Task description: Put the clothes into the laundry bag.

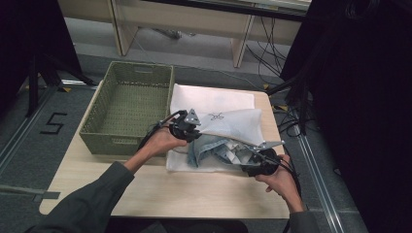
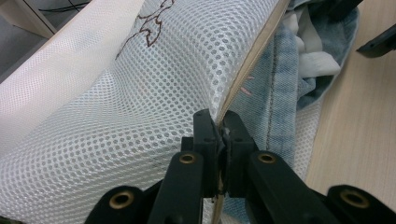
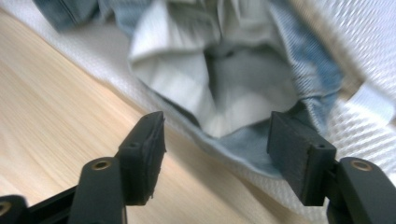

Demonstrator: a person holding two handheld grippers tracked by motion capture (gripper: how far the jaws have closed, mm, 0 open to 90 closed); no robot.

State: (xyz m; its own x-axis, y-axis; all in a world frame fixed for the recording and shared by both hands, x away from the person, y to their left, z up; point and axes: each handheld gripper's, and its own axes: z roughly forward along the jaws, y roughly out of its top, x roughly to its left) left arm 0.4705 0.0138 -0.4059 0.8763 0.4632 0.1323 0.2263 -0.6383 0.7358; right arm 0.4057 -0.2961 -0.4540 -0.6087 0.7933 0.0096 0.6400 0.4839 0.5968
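Jeans are going into a mesh bag; left gripper is clamping its rim, right gripper, jaws apart at 5 o'clock, likely pushing next.

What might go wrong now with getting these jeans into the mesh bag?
The left gripper pinches only the thin edge of the mesh bag, so the flap may slip free and drop shut. The right gripper stands open before the jeans, which bulge out of the opening and may slide onto the table.
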